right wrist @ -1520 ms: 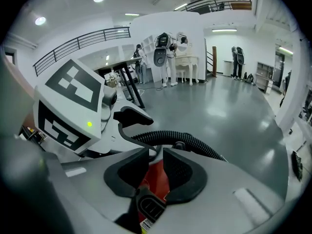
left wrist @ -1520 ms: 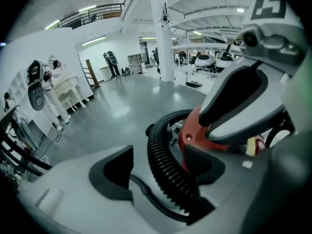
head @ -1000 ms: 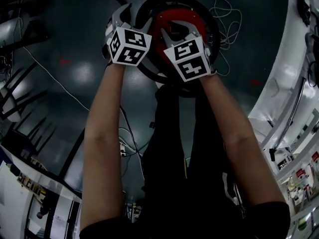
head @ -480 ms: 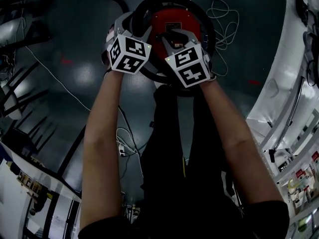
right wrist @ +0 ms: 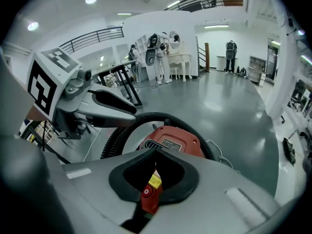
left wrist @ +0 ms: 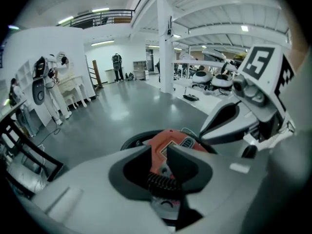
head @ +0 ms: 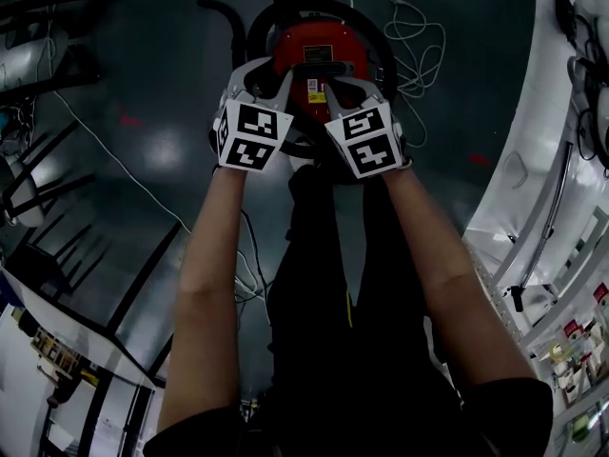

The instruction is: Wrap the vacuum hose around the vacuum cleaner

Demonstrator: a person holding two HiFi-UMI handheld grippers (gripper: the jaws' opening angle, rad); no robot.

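Now, I'm over the vacuum cleaner (head: 319, 46), hose (head: 385, 57) looped round it
My left gripper (left wrist: 163, 147) has just been closing, slim gap, empty; right gripper (right wrist: 155, 147) pinched together, empty

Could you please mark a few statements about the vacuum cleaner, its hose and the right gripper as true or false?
1. The vacuum cleaner has a red body. True.
2. The hose is stretched out straight, away from the vacuum cleaner. False: it curves around the body.
3. The claw of the right gripper is wide open. False: it is shut and holds nothing.
4. A white cable lies beside the vacuum cleaner. True.
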